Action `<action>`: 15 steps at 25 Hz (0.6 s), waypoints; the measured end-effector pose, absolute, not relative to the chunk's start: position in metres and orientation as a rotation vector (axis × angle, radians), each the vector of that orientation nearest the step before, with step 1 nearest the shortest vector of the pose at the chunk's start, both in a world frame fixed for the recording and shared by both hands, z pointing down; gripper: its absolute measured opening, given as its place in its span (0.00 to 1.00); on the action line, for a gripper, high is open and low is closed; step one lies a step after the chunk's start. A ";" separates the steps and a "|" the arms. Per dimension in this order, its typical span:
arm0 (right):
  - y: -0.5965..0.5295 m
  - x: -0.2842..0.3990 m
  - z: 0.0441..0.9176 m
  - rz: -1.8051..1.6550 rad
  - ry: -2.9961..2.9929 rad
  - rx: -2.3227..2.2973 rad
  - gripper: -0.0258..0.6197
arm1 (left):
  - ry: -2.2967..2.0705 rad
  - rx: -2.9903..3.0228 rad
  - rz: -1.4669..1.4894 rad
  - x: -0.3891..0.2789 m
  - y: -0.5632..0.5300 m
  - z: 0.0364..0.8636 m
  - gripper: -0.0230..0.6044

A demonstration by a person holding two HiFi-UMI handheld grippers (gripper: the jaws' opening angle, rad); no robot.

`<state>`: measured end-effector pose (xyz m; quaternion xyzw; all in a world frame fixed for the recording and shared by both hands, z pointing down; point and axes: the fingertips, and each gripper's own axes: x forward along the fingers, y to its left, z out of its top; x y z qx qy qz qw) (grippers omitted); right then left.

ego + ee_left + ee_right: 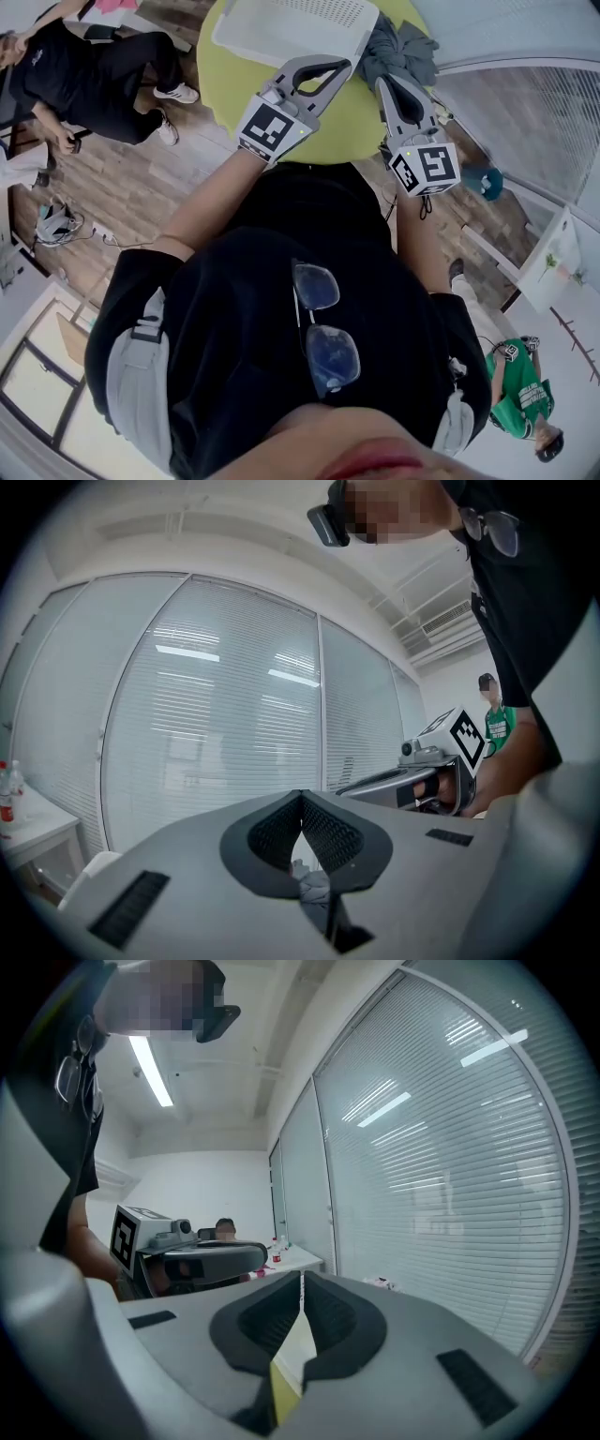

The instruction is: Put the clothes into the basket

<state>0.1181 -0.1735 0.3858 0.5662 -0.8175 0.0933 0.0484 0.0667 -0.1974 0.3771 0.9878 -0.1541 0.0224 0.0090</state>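
A white plastic basket stands on a round yellow-green table at the top of the head view. A heap of grey clothes lies on the table just right of it. My left gripper reaches over the basket's near edge, its jaws meeting with nothing between the tips. My right gripper points at the near side of the clothes, also shut and empty. In the left gripper view the tips touch, and grey cloth shows through the gap below them. The right gripper view shows its closed tips over yellow table.
A person in black sits at the upper left and a person in green stands at the lower right. Slatted glass walls enclose the room. A white side table with bottles stands by the wall. A teal object lies on the floor.
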 end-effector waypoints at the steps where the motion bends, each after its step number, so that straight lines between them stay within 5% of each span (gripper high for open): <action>1: -0.177 0.126 0.390 0.296 -2.476 1.732 0.08 | -0.487 3.086 0.073 0.073 -0.200 0.379 0.05; 15: -0.227 0.225 0.474 0.499 -2.264 1.723 0.09 | -0.549 3.055 0.132 0.157 -0.233 0.424 0.05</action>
